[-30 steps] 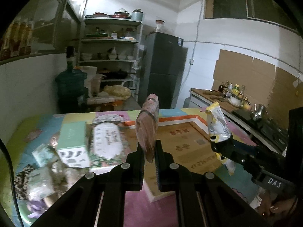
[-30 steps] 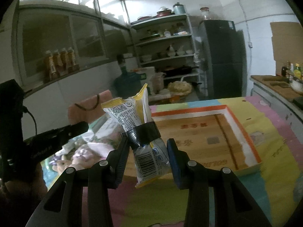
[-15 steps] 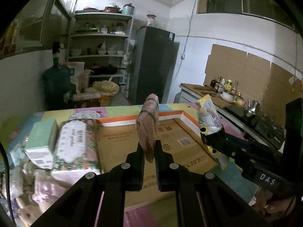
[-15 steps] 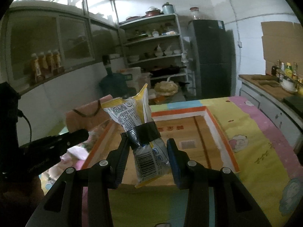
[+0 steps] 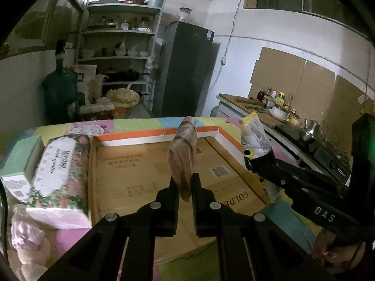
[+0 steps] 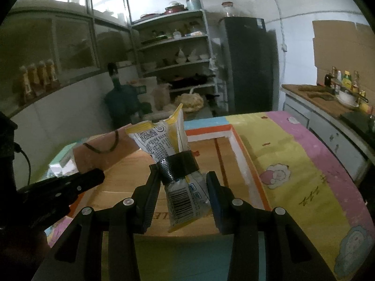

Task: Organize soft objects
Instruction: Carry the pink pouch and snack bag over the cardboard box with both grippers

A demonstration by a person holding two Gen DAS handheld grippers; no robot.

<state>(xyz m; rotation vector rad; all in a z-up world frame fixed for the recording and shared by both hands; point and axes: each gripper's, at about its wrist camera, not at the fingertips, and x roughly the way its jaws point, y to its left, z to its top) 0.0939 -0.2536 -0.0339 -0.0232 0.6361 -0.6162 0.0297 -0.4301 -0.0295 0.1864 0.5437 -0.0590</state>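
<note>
Above the cardboard tray (image 5: 131,164), each gripper clamps a soft packet.

1. The left gripper (image 5: 185,185) is matt black plastic with ribbed pads and small bright metal pins.
2. The pinkish packet (image 5: 182,154) in it looks like thin, crinkled, faintly shiny film.
3. The yellow-and-white snack bag (image 6: 171,145) is glossy printed plastic, cinched by a dark matt band.
4. The flattened cardboard box (image 5: 131,164), centre frame, is dull brown and smooth.
5. The desk (image 6: 293,154) wears a soft-looking, matt printed cloth.
6. The floral tissue pack (image 5: 58,173), at left, has a shiny wrapper.
</note>
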